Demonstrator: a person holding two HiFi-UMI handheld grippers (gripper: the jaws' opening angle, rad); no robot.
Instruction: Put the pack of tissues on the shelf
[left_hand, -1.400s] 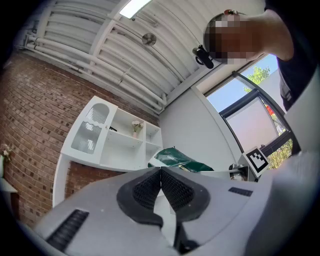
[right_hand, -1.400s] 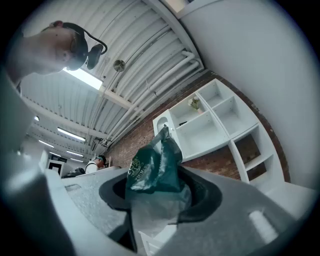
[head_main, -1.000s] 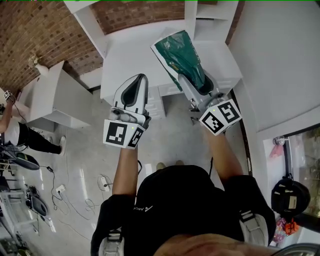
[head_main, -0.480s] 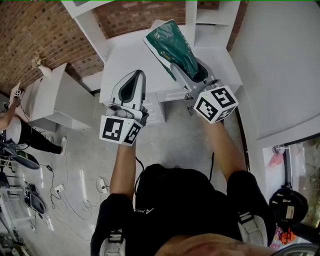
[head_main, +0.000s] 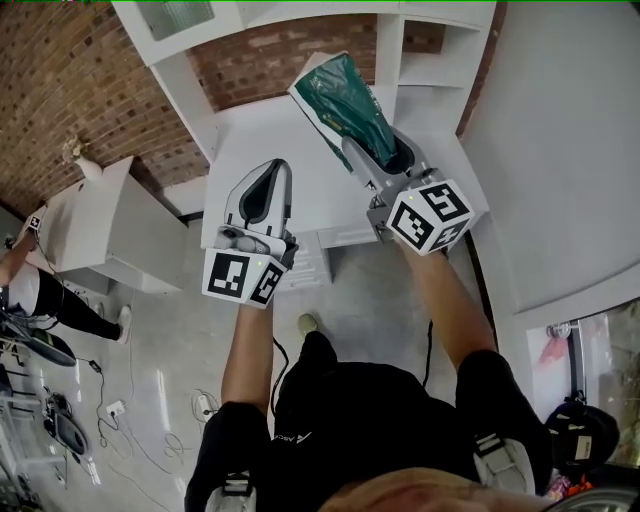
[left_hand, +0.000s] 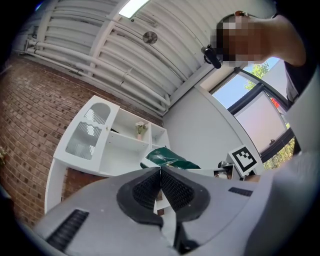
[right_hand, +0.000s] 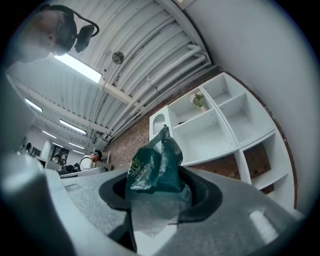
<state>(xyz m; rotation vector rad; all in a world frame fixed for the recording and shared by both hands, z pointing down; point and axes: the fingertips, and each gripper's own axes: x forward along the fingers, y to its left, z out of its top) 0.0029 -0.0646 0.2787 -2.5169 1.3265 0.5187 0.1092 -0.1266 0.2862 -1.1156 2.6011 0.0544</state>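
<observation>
A dark green pack of tissues (head_main: 352, 105) (right_hand: 152, 165) (left_hand: 170, 159) is clamped in my right gripper (head_main: 385, 160) (right_hand: 155, 192), its jaws shut on the pack's lower end. I hold it raised in front of the white shelf unit (head_main: 420, 45) (right_hand: 215, 125), tilted up and to the left. My left gripper (head_main: 262, 195) (left_hand: 161, 187) hovers to the left of it with its jaws pressed together and nothing between them. In the right gripper view the pack hides the gap between the jaws.
The shelf unit has open white compartments; a small potted plant (right_hand: 198, 101) (left_hand: 140, 130) stands in an upper one. A glass-fronted cabinet door (left_hand: 92, 130) is at the left. Below are a white desk (head_main: 270, 120), brick wall (head_main: 70, 80) and a white side cabinet (head_main: 110, 215).
Both grippers have risen toward the shelf unit, the right one carrying the tissue pack up and slightly right. The shelf compartments now show more fully at the top.
</observation>
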